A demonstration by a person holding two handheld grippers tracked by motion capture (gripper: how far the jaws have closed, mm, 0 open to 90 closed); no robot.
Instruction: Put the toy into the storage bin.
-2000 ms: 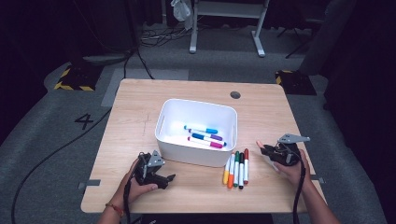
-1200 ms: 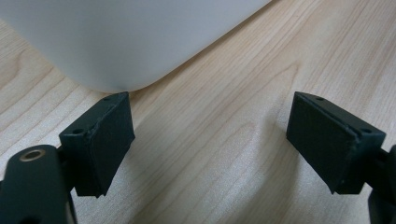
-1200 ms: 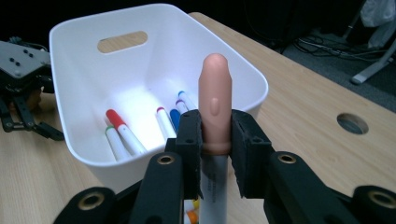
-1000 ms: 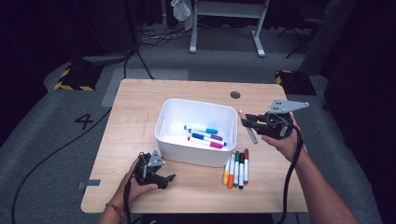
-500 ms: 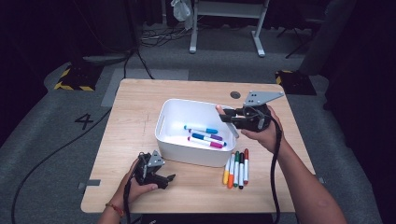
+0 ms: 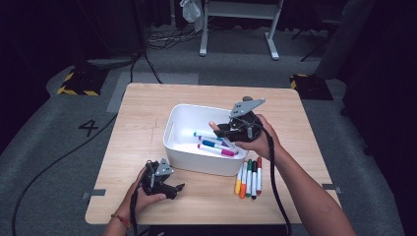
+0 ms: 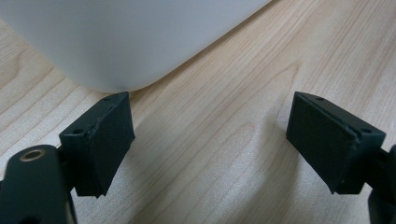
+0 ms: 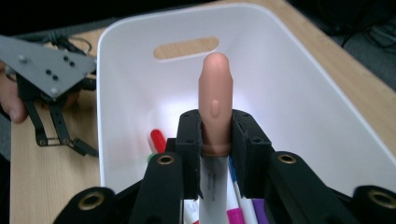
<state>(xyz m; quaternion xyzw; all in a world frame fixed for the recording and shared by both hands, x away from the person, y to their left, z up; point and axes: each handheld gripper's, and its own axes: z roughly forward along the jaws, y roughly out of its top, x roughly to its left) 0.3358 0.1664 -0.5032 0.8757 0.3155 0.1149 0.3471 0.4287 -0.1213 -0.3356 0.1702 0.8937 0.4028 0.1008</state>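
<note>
Marker clamped in the right gripper [image 6: 231, 129], poised above the white bin [image 6: 184, 152] at centre frame.

Its jaws are closed on a peach-capped marker [image 8: 215, 98] whose long axis runs straight out along them, cap toward the bin's far wall, so release looks like a short drop onto the markers inside [image 6: 216, 144]. Lower left, the left gripper [image 6: 169, 188] rests on the table [image 6: 147, 105] just beside the bin, jaws wide apart and empty. Four loose markers [image 6: 249, 178] lie nearer the right hand.

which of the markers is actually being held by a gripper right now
The one with the peach cap, clamped between the right gripper's jaws over the white bin. The others lie loose in the bin or on the table.
</note>
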